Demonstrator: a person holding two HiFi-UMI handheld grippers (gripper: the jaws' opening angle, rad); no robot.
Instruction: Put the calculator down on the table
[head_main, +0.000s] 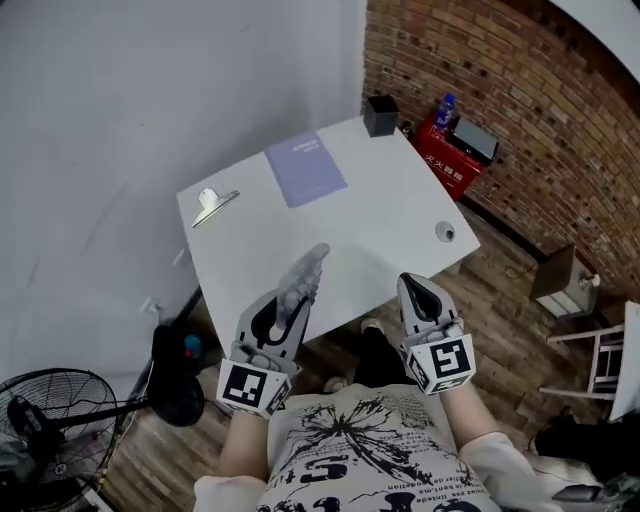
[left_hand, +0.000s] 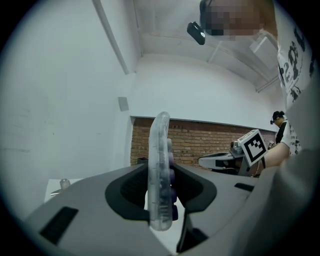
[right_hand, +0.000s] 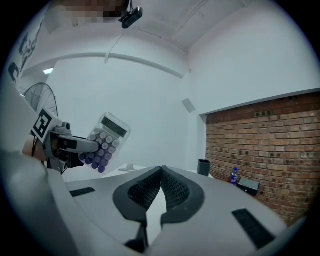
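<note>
1 clear calculator (head_main: 303, 275) clamped in left gripper (head_main: 288, 305) | right gripper (head_main: 412, 285) closed, empty | table (head_main: 385, 225): 1 purple notebook (head_main: 305, 170), 1 metal clip (head_main: 212, 206)

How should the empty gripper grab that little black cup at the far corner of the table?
Probably across two opposite flat walls near the rim, coming down from above. The black cup stands upright and looks square-sided, so its flat faces should sit steady between closing jaws. The right gripper is shut with nothing in it, so it would have to open first.
</note>
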